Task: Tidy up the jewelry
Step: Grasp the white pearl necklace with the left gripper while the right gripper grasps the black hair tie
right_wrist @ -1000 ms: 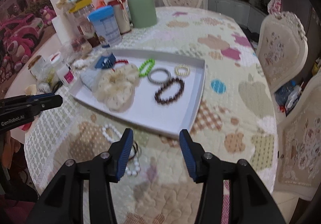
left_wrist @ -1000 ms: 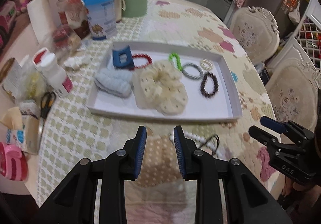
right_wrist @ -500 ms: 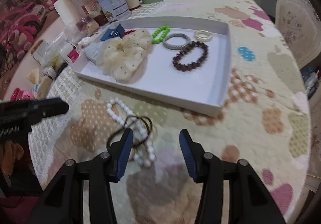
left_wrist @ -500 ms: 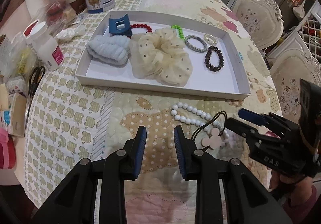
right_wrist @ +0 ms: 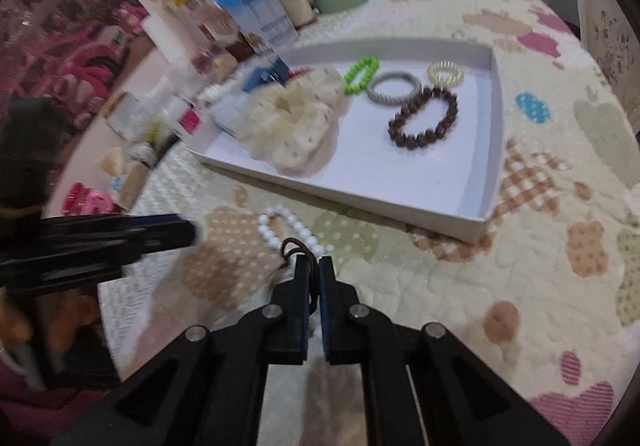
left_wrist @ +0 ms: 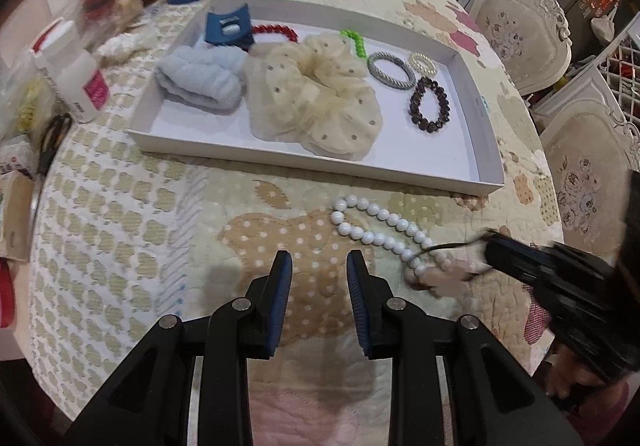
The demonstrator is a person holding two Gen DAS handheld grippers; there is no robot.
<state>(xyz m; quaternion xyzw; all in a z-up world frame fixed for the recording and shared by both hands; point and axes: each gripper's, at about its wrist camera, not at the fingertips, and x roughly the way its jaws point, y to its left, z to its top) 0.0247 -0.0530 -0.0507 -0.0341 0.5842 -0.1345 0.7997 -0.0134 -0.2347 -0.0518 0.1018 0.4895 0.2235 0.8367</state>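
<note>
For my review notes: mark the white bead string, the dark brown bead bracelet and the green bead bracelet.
white bead string point(left_wrist: 374, 236), left wrist view, on a bead of its lower strand.
dark brown bead bracelet point(right_wrist: 400, 124), right wrist view, on its left-hand beads.
green bead bracelet point(right_wrist: 360, 76), right wrist view, on its beads.

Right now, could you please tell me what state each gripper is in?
Left gripper: open, nothing between its fingers.
Right gripper: shut on the dark hair tie lying by the white bead bracelet.
</note>
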